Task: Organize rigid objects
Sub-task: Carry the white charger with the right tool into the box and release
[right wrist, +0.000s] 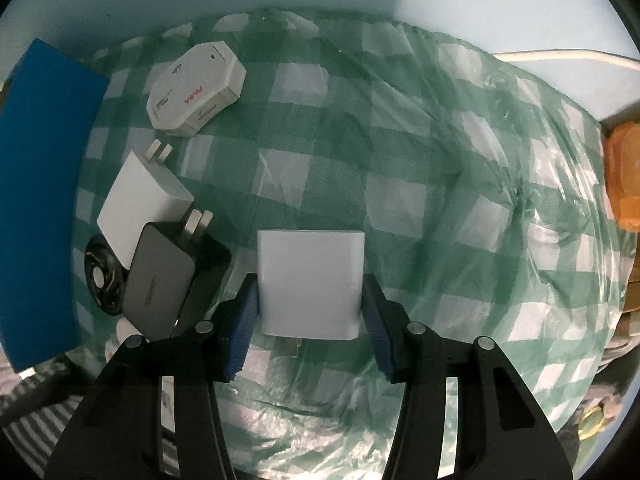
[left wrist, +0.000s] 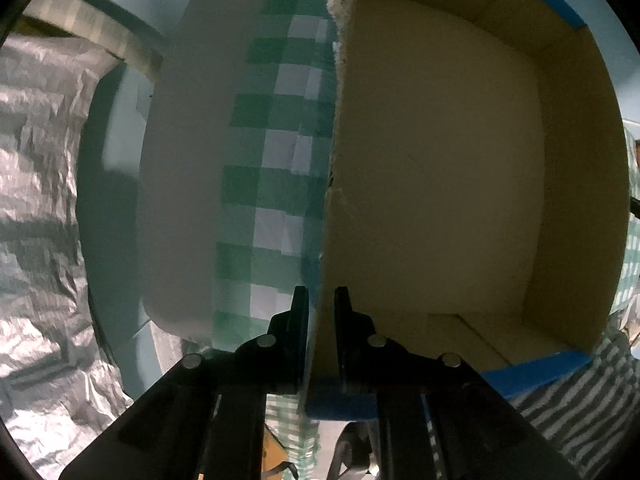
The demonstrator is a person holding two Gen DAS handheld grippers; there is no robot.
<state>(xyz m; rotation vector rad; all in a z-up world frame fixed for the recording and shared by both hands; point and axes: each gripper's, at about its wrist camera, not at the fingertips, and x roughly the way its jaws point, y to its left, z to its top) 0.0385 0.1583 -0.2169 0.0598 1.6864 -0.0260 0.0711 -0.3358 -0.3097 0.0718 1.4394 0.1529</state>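
My left gripper (left wrist: 321,312) is shut on the near wall of an open cardboard box (left wrist: 432,168) with blue outer sides; the box looks empty inside. My right gripper (right wrist: 310,304) is shut on a white square charger (right wrist: 310,280) and holds it over the green checked cloth (right wrist: 400,184). On the cloth to its left lie a grey charger (right wrist: 160,276), a white charger with prongs (right wrist: 140,196), a white octagonal box with red lettering (right wrist: 196,88) and a black round part (right wrist: 102,276).
The box's blue side (right wrist: 44,192) stands at the far left in the right wrist view. An orange object (right wrist: 624,176) sits at the right edge. Crinkled silver foil (left wrist: 40,220) lies left of the box in the left wrist view.
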